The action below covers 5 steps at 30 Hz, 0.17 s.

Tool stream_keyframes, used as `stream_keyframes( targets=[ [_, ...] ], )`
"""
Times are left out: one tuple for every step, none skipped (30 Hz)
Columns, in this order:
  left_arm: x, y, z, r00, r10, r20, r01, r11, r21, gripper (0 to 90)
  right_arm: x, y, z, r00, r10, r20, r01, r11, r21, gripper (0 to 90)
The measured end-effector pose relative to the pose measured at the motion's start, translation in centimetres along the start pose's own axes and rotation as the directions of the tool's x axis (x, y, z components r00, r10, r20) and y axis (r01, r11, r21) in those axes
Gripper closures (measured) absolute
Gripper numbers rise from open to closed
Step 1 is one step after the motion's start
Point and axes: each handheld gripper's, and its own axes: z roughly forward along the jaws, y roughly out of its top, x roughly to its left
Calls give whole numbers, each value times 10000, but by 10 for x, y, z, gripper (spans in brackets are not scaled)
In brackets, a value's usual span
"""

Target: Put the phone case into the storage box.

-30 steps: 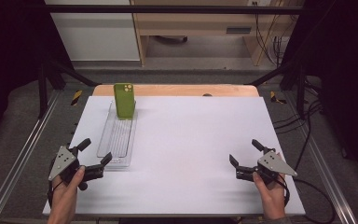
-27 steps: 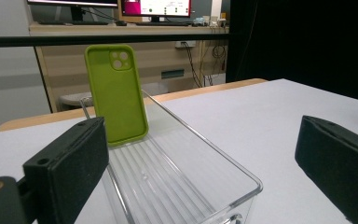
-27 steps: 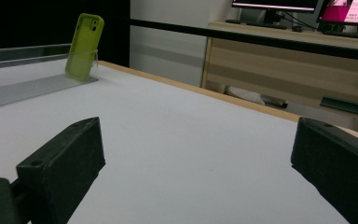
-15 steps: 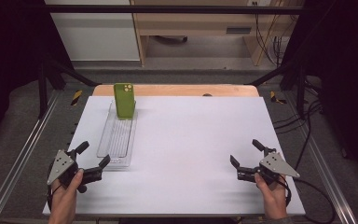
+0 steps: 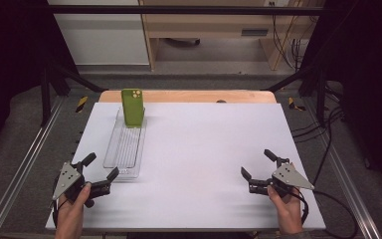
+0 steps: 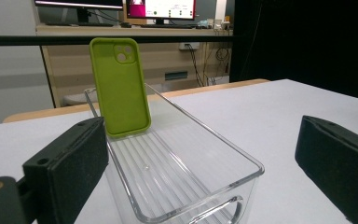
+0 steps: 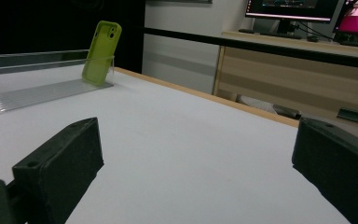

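The green phone case [image 5: 133,107] stands upright, leaning at the far end of the clear tray [image 5: 124,149]. The left gripper [image 5: 101,174] is just beside the tray's near end with its jaws wide apart and empty. The right gripper [image 5: 256,168] is well apart, also wide and empty.

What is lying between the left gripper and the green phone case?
The clear plastic tray, seen in the high view. The green phone case leans upright at its far end; the open left gripper sits beside its near end.
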Motion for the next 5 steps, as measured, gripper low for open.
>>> stream_keyframes(
  targets=[
    [0,-1,0,10000,7,-6,-7,10000,8,23,0,0,0,10000,-5,1,5,10000,-28,18],
    [0,-1,-1,10000,11,-36,-11,10000,16,23,1,0,1,10000,2,13,-2,10000,-44,17],
    [1,-1,-1,10000,-17,-72,16,10000,-9,23,1,0,1,10000,7,22,-6,10000,-51,17],
    [1,-2,-2,9999,-75,-92,75,10000,-35,23,1,0,0,10000,35,23,-35,10000,-57,17],
    [2,-2,-1,9999,-123,-115,122,9999,-70,23,0,0,0,10000,38,22,-38,10000,-61,16]
  ],
)
